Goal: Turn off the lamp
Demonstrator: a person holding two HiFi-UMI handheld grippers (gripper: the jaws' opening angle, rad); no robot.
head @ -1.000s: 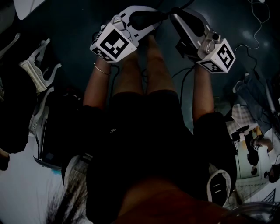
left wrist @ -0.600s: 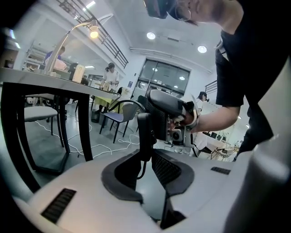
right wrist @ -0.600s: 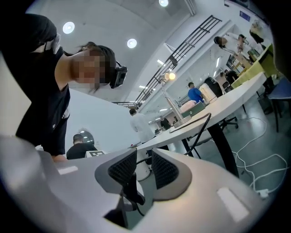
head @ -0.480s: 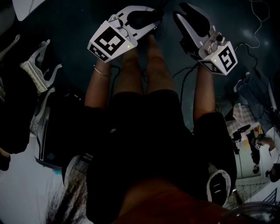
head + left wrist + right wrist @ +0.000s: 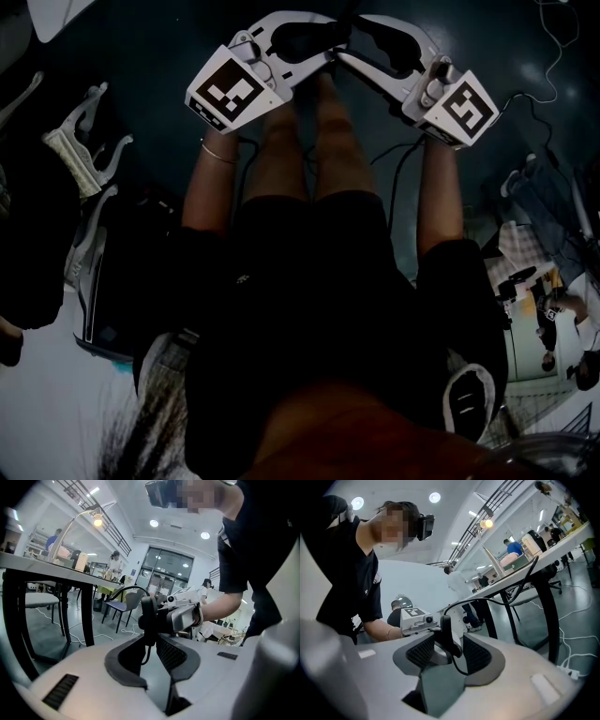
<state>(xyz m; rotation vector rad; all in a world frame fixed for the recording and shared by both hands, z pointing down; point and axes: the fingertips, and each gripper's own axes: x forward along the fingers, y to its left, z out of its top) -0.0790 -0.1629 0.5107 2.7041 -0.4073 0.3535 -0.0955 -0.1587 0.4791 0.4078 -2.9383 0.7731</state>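
Right gripper [image 5: 356,49] swung inward, fingers just opened around cord switch [image 5: 446,634] clamped by left gripper [image 5: 314,42] at 9 o'clock; lamp [image 5: 487,523] lit, so a skewed re-press could dislodge switch.

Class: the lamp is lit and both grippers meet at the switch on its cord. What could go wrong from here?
1. The lamp glows while the right gripper, whose jaws have just been opening, stands clear of the inline switch: the press may not have registered.
2. Only the left gripper seems to pinch the switch, which hangs on its cord; it could twist or slip on a retry.
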